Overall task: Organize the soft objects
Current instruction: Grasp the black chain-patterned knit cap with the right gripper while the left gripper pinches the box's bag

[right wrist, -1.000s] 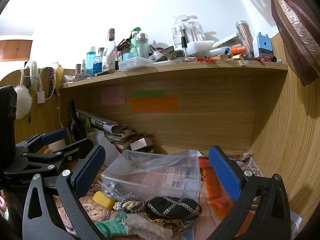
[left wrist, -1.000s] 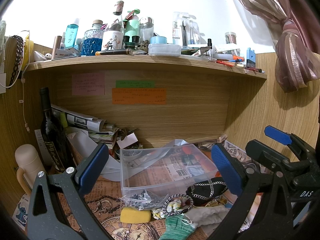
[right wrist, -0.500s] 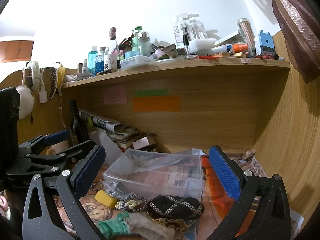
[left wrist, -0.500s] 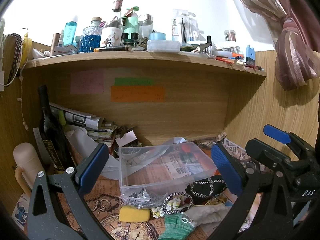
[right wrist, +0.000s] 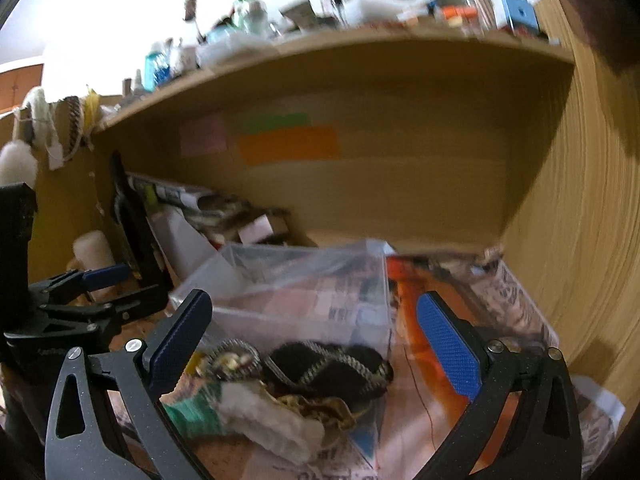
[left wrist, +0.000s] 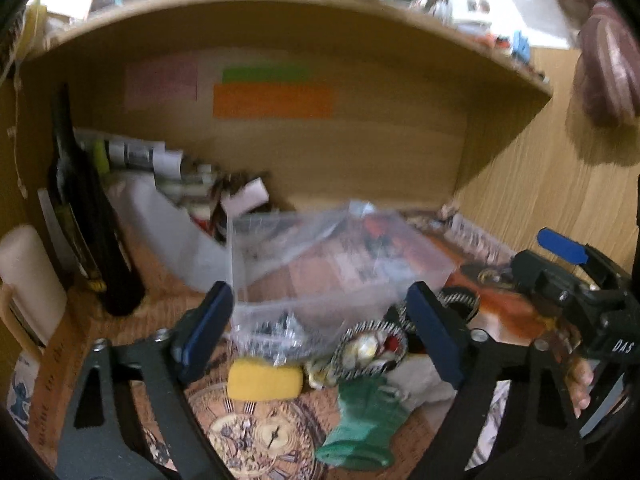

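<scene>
A pile of soft things lies on the desk in front of a clear plastic bin (left wrist: 340, 264) (right wrist: 304, 296): a yellow sponge (left wrist: 264, 382), a green knitted piece (left wrist: 360, 424) (right wrist: 192, 412), a white cloth (right wrist: 272, 420), a patterned scrunchie (left wrist: 372, 348) (right wrist: 232, 360) and a black pouch with chain trim (right wrist: 332, 368). My left gripper (left wrist: 320, 336) is open and empty, just above the sponge and scrunchie. My right gripper (right wrist: 316, 340) is open and empty, over the black pouch. Both views are blurred.
A dark wine bottle (left wrist: 92, 240) and a cream mug (left wrist: 28, 280) stand at the left. Rolled papers and clutter (left wrist: 160, 168) lie at the back under a shelf (left wrist: 280, 12) loaded with bottles. A wooden wall (right wrist: 580, 220) closes the right side.
Both grippers have tilted down and moved closer to the pile of soft things. Both stay open and empty.
</scene>
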`<state>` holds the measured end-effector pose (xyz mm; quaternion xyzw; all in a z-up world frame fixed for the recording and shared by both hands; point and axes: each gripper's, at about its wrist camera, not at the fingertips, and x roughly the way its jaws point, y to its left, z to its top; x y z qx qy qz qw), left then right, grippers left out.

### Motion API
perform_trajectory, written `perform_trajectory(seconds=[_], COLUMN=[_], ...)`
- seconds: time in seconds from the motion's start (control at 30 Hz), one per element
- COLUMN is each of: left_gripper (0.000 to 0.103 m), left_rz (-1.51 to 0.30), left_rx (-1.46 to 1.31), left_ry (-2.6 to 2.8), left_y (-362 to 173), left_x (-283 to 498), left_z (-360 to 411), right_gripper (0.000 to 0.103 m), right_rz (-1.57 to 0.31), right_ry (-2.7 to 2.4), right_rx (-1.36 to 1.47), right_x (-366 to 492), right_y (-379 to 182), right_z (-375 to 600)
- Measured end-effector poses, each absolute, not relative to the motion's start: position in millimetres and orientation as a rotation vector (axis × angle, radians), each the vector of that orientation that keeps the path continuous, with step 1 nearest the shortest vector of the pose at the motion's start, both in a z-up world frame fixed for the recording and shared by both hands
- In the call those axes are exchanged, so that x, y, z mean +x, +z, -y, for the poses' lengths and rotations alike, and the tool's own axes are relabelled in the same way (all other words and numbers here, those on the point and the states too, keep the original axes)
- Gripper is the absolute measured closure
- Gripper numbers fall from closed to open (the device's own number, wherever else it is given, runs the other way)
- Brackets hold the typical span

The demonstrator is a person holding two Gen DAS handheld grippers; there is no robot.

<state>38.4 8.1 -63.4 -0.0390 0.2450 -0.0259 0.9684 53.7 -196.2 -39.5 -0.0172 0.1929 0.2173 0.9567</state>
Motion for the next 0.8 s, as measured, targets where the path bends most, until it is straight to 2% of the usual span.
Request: perform_trajectory(seconds=[0.17,0.33,0.57,0.7,0.8], left_gripper=[0.017,0.026,0.027,0.028,0.036], left_rz=[-0.592,-0.653,-0.692,-0.723,-0.758], left_rx=[-0.101,-0.121,-0.163,-0.172,-0.178], left_ry=[-0.056,-0.031,0.005,0.013,0.01], left_y=[-87,-103,-114,-126,-135], left_x=[48,57,75,86,95], left_z=[-14,-24,-35,-35,-34], right_gripper=[0.007,0.014,0.02,0.032,0.04], right_rz=[-0.472,-0.545,-0.617,-0.655,-0.687], right_ry=[0.424,0.41,0.403,0.409,0.42], right_rx=[-0.037,-0.032,-0.017,-0.007,-0.003], right_x=[65,76,94,104,110], right_y=[-56,-72,-89,-97,-103], right_z=[203,209,215,216,216])
